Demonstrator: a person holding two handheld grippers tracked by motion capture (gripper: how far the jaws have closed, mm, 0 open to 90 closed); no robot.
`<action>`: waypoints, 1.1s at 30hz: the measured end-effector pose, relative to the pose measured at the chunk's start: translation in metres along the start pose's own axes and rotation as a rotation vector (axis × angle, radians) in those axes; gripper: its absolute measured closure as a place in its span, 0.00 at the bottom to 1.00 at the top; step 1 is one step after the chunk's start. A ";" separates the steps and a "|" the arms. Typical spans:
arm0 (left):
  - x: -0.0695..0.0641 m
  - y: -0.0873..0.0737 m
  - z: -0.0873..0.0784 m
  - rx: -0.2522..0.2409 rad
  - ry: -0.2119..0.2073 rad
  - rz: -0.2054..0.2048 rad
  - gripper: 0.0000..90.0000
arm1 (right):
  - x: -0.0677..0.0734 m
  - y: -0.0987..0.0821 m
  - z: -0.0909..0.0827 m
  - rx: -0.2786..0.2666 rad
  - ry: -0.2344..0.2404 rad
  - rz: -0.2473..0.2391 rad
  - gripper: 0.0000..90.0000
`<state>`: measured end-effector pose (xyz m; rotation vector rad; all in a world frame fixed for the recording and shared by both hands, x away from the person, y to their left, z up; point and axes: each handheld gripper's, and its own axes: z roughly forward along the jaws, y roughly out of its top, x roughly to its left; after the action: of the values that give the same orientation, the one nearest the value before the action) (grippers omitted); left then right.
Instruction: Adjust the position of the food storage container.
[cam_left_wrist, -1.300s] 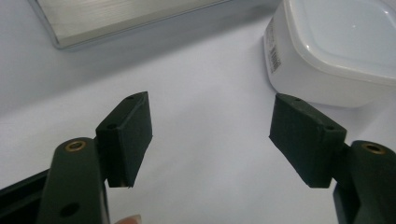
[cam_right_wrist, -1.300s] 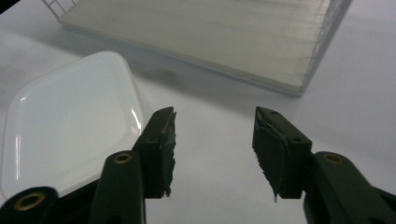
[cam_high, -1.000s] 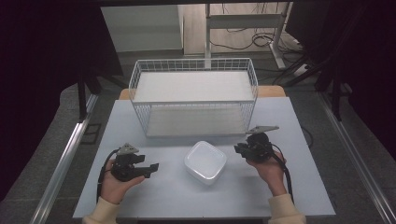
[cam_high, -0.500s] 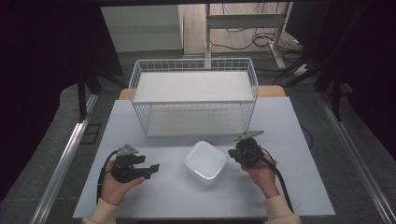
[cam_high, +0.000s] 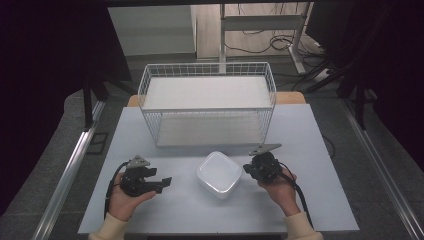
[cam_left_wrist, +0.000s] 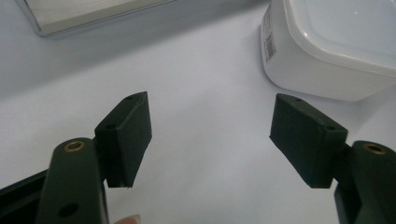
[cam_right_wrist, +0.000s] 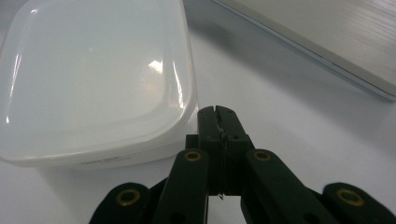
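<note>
Right claw (cam_high: 248, 171) now nearer white container's (cam_high: 218, 174) right edge.

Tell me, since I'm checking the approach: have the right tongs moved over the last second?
Yes. The right tongs have moved left, closing on the white container that sits before the wire basket, and now sit at its right edge.

The wire basket (cam_high: 207, 102) stands across the far middle of the counter (cam_high: 310, 200), walling off its far edge; bare strips run past it toward both far corners. The white lidded container (cam_high: 219, 174) sits in the near middle, with an open band between it and the basket's front wall. Bare counter lies between the container and the left gripper (cam_high: 162, 182). The right gripper (cam_high: 246, 171) sits just beside the container's right side.
</note>
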<state>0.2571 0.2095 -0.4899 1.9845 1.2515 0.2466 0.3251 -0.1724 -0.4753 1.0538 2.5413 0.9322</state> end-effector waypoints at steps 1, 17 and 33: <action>0.000 0.000 0.000 0.000 -0.002 0.000 0.32 | 0.000 0.000 0.000 0.000 0.003 -0.001 1.00; -0.001 -0.001 0.002 0.005 -0.004 0.006 0.31 | 0.015 -0.007 -0.002 0.009 0.058 0.002 1.00; -0.001 -0.002 0.002 0.009 -0.001 0.011 0.30 | 0.048 -0.014 -0.002 0.022 0.170 -0.017 1.00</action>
<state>0.2562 0.2083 -0.4921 1.9998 1.2438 0.2456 0.2827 -0.1472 -0.4813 0.9962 2.6989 1.0321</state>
